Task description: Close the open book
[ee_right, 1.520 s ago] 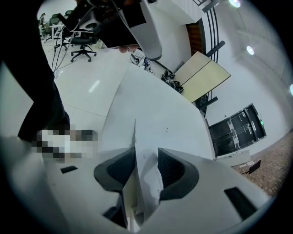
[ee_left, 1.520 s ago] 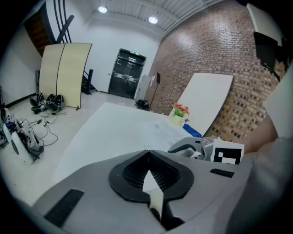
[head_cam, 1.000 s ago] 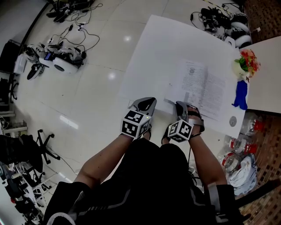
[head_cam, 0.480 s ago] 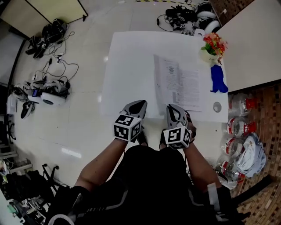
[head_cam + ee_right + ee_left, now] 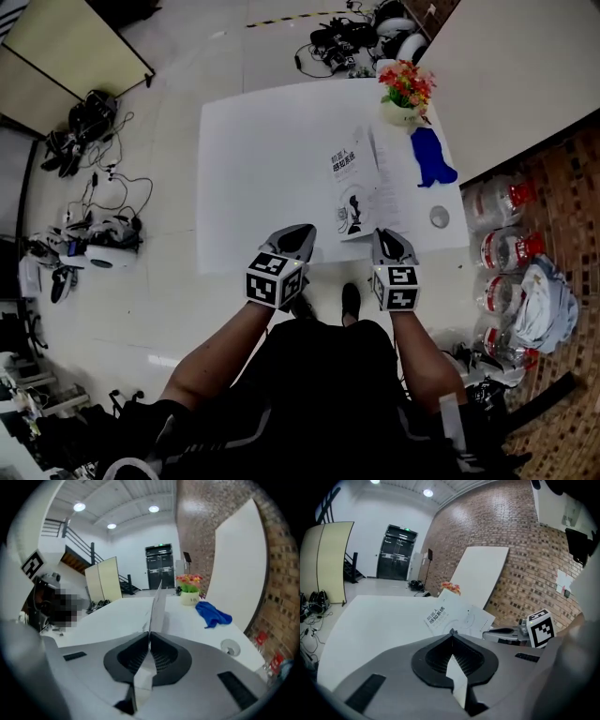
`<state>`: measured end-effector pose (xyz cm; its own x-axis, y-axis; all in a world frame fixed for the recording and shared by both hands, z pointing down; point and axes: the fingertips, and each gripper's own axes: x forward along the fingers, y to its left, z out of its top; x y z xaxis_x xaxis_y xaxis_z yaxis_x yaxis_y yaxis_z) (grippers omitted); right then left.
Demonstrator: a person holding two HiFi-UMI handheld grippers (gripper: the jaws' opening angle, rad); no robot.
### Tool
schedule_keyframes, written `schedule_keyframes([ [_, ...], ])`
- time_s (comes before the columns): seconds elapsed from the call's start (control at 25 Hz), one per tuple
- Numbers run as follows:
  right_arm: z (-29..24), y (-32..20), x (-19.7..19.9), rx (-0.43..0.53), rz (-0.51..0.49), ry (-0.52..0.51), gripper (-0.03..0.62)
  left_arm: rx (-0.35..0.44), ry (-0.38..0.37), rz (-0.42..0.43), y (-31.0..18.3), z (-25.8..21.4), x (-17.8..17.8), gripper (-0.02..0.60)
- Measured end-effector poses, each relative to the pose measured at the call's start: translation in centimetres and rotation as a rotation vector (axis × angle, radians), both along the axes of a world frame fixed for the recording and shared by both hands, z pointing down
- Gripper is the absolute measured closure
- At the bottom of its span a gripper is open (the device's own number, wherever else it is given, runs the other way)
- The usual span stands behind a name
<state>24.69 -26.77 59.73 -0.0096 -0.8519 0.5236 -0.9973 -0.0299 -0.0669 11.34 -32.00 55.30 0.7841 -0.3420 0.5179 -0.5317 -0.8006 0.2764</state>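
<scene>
Pinching the cover point(image 5: 157, 605) between tight jaws, the right gripper point(image 5: 392, 236) had swung the book point(image 5: 351, 186) half closed; the left gripper point(image 5: 300, 231) sat shut, empty.

Robotics lab, brick wall point(image 5: 487, 522), floor cables point(image 5: 101, 173)

- White table point(image 5: 253, 169), mostly bare.
- Book point(image 5: 361, 192) near the front edge.
- Flower pot point(image 5: 405, 98) at the far right corner.
- Blue cloth point(image 5: 431, 157) near the pot.
- Round cap point(image 5: 439, 217) set into the right edge.
</scene>
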Motion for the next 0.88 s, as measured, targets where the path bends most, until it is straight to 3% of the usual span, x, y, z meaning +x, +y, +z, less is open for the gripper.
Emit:
schedule_keyframes([
  [0.2, 3.1, 0.6, 3.1, -0.038, 0.158, -0.268, 0.583, -0.005, -0.035, 0.037, 0.6, 0.6, 1.3, 0.588],
  [0.52, 5.1, 0.8, 4.8, -0.093, 0.252, -0.435, 0.569, -0.025, -0.048, 0.048, 0.4, 1.7, 2.3, 0.589],
  [0.72, 5.8, 2.2, 6.8, -0.146, 0.324, -0.421, 0.566, -0.018, -0.031, 0.043, -0.1, 1.1, 2.3, 0.589],
  [0.88, 2.7, 2.0, 8.3, -0.089, 0.319, -0.337, 0.566, 0.000, 0.031, 0.021, -1.2, -1.1, 1.7, 0.588],
])
